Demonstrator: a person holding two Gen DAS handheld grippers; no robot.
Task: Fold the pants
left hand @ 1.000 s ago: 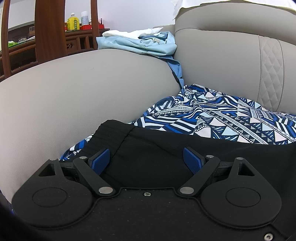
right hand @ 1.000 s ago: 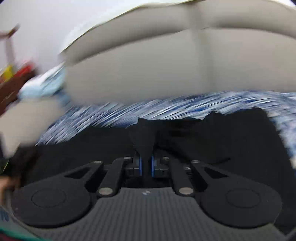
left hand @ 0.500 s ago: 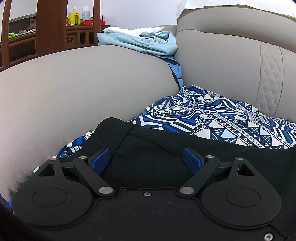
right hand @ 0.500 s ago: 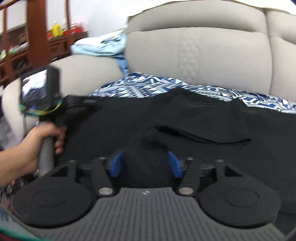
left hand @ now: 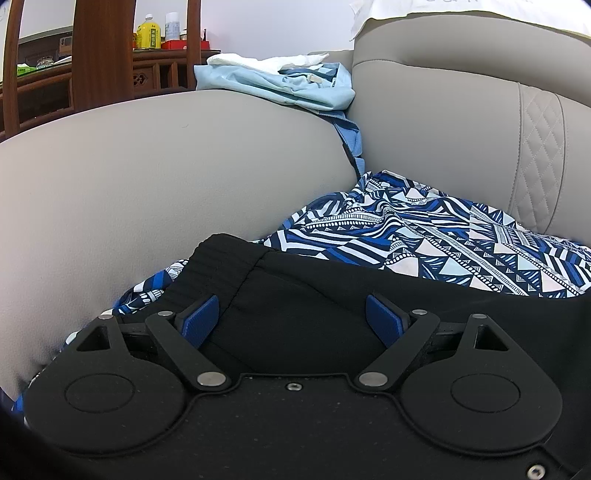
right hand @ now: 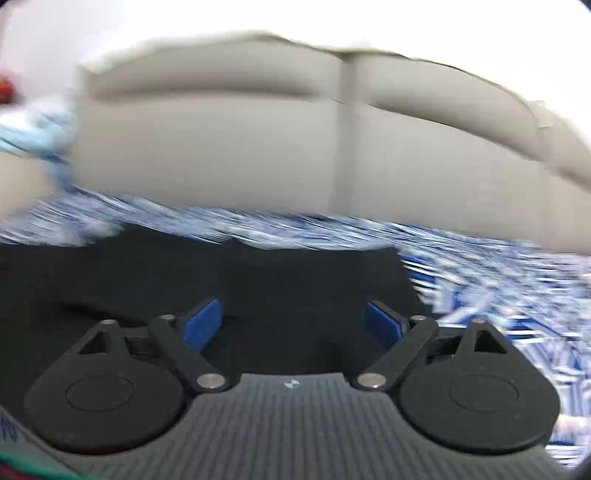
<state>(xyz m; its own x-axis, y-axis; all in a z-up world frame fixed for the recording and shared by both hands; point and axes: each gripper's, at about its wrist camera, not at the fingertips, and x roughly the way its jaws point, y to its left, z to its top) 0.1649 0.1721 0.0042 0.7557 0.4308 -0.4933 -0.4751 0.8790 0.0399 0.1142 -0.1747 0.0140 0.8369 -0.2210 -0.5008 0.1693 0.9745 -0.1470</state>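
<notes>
The work surface is the seat of a grey leather sofa (left hand: 155,177), covered by a blue-and-white geometric-patterned cloth (left hand: 424,236). In the left wrist view, a dark carved wooden cabinet (left hand: 147,70) stands behind the sofa at upper left, carrying a yellow plastic bottle (left hand: 148,35), a white container (left hand: 171,31) and a red box (left hand: 183,44). To the right of it, a crumpled light blue garment (left hand: 291,86) with white cloth on top lies on the padded armrest, and one strip of it hangs down into the gap beside the quilted backrest.

The black fabric pants (left hand: 295,295) lie flat on the patterned cloth. The gathered elastic waistband is at the left, close to the armrest, and the legs extend to the right.

Left gripper (left hand: 291,321): released. Its blue pads (left hand: 201,321) stand wide apart over the waistband end of the pants. Black fabric lies in the space between the pads, and neither pad presses on it.

The right wrist view is motion-blurred. Here the pants (right hand: 221,280) fill the lower left, and their right-hand edge ends ahead of the gripper, with patterned cloth (right hand: 498,295) showing beyond it.

Right gripper (right hand: 293,325): jaws opening and already wide. The blue pads (right hand: 203,325) stand clear above flat black fabric, with nothing clamped between them.
</notes>
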